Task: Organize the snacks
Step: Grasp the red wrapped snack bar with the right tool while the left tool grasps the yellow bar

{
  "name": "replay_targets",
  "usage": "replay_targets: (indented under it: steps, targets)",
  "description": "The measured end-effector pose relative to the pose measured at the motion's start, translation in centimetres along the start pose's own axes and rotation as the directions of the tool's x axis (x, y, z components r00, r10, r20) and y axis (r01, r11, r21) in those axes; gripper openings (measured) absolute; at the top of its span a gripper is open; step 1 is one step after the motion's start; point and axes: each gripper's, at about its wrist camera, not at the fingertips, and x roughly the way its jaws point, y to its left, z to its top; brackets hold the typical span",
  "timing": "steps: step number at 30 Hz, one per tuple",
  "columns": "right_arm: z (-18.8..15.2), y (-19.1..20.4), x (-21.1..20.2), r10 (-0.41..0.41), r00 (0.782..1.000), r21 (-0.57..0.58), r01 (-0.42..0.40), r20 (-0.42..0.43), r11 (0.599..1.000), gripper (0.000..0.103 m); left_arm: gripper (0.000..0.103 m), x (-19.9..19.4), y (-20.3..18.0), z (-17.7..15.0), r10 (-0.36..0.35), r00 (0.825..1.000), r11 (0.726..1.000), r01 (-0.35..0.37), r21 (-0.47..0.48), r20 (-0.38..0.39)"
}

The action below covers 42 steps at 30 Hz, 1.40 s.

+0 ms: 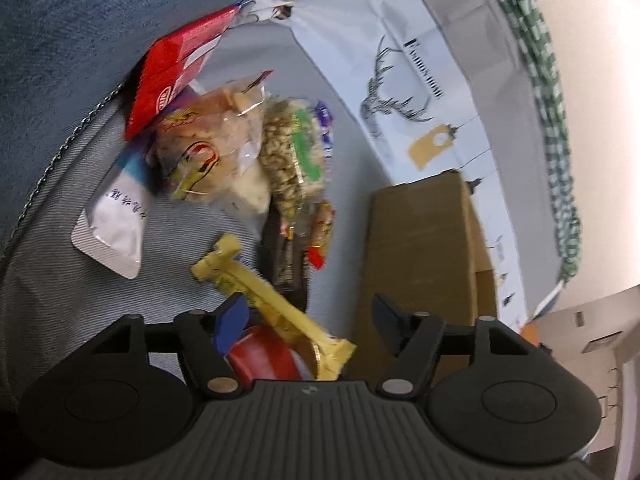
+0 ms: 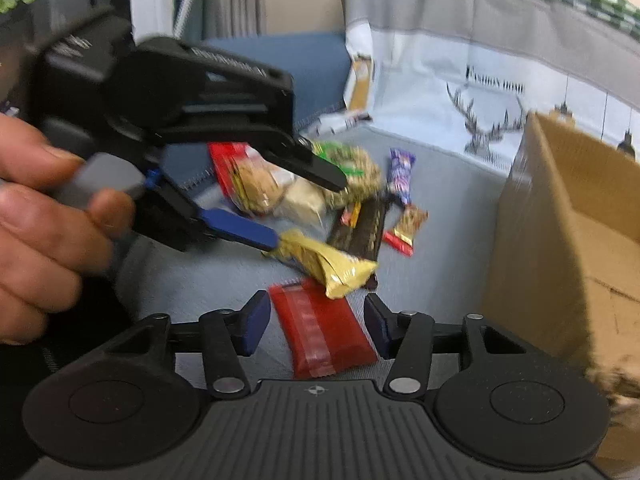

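Left tool [image 2: 310, 212] open around yellow wrapper [image 2: 320, 260]; right tool [image 2: 316, 328] open over red bar [image 2: 324, 332], both lengthwise.

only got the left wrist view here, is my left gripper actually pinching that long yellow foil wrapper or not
Observer: No. The right wrist view shows the left gripper open. Its lower blue finger touches one end of the long yellow foil wrapper, and the upper finger stands clear above it.
Operator: whats the red thing under it
Observer: A flat red plastic packet. It lies on the grey cloth between the open fingers of the right gripper, and neither finger touches it.
Operator: anything behind the peanut bag
Observer: A purple wrapped bar lies free on the cloth beside the clear bag of peanuts.
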Motion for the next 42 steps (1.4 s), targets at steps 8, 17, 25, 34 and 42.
replay_targets:
  steps: [8,17,25,34,42]
  targets:
    - [-0.9,0.3,3.8,-0.013,0.994,-0.038,0.009,-0.11,0.999,0.064,0.076,1.7,0.4,0.2,0.057,0.997,0.998,-0.058,-0.021,-0.043]
    - [-1.1,0.3,3.6,0.024,0.993,-0.05,-0.029,-0.112,0.998,0.05,0.06,3.0,-0.5,-0.2,0.092,0.994,0.996,-0.091,0.023,-0.06]
    - [-1.4,1.1,2.2,0.035,0.996,-0.095,-0.043,-0.081,0.995,0.047,0.015,1.2,-2.1,-0.4,0.139,0.99,0.984,-0.134,0.121,-0.036]
    - [-1.7,0.8,0.6,-0.018,0.994,-0.067,0.011,-0.107,0.998,0.047,0.012,-0.7,-5.9,-2.8,0.276,0.961,0.809,-0.242,0.536,0.018]
    - [-1.9,-0.4,0.4,0.003,0.991,0.017,-0.001,-0.131,1.0,0.05,0.023,1.2,-5.0,-2.4,0.346,0.938,0.813,-0.301,0.498,0.003]
